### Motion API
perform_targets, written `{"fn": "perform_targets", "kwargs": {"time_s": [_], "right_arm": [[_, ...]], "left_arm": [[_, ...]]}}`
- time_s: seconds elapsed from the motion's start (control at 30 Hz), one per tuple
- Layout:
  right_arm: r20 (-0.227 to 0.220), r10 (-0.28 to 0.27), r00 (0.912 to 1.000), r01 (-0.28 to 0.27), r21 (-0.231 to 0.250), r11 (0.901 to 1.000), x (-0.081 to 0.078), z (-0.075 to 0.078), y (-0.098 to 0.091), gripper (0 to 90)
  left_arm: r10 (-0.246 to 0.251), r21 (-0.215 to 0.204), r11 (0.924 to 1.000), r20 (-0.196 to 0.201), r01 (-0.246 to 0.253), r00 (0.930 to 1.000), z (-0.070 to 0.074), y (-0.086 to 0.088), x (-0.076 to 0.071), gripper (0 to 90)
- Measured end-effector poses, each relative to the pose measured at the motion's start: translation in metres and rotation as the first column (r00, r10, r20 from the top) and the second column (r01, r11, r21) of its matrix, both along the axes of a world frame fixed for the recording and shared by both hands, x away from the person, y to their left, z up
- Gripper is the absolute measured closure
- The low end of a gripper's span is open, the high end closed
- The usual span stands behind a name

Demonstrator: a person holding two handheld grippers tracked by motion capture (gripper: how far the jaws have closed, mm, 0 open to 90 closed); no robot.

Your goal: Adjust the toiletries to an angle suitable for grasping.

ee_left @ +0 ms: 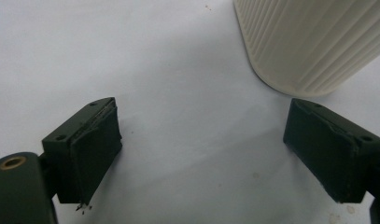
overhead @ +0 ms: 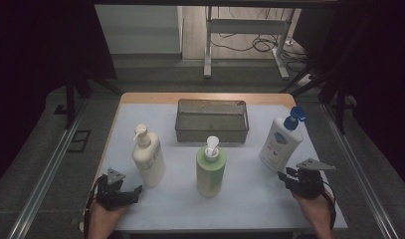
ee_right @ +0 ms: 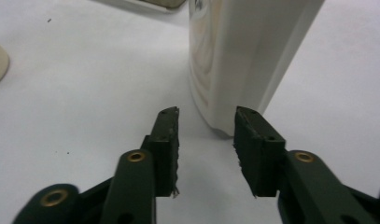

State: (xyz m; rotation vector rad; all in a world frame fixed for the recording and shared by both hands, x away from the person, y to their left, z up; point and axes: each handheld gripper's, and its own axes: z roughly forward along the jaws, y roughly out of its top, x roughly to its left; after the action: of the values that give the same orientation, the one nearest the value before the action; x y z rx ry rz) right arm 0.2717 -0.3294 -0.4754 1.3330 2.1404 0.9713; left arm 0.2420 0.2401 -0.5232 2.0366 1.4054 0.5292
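Near the desk's front-left corner the left gripper stands wide and empty beside the ribbed cream bottle. The green bottle stands mid-front. Toward the right edge, the right gripper, narrowly parted, faces the white bottle: stiff, smooth, probably slippery; grip its flat body low.

A tall white plastic pump bottle with a blue pump head stands upright on the white table surface, at the right side, to the right of the mesh basket. Its printed label faces front. A cream ribbed plastic pump bottle with a cream pump stands upright at the left side, well apart from the first.
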Motion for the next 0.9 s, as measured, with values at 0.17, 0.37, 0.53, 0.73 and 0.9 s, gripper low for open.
{"fn": "perform_targets", "kwargs": {"time_s": [0.17, 0.37, 0.53, 0.73, 0.9], "right_arm": [[0.014, 0.004, 0.9999, -0.004, -0.004, 1.0000, -0.001, 0.009, -0.004, 52.6], [0.023, 0.005, 0.9997, -0.006, 0.014, 0.9999, 0.002, 0.022, -0.008, 42.7], [0.030, 0.023, 0.9993, -0.023, -0.003, 0.9997, 0.005, 0.032, -0.009, 37.6], [0.036, 0.023, 0.9991, -0.023, -0.005, 0.9997, 0.010, 0.039, -0.010, 32.3], [0.044, 0.021, 0.9988, -0.021, -0.003, 0.9998, 0.018, 0.046, -0.012, 27.1]], "left_arm": [[0.000, 0.000, 1.0000, 0.000, 0.000, 1.0000, 0.000, 0.000, 0.000, 10.8], [0.000, 0.000, 1.0000, 0.000, 0.000, 1.0000, 0.000, 0.000, 0.000, 10.8], [-0.001, 0.002, 1.0000, -0.001, 0.001, 1.0000, 0.000, 0.000, 0.000, 10.8], [-0.001, 0.001, 1.0000, 0.000, 0.001, 1.0000, 0.000, 0.000, 0.000, 10.8], [-0.001, 0.001, 1.0000, -0.001, 0.001, 1.0000, 0.000, 0.000, 0.000, 10.8]]}}
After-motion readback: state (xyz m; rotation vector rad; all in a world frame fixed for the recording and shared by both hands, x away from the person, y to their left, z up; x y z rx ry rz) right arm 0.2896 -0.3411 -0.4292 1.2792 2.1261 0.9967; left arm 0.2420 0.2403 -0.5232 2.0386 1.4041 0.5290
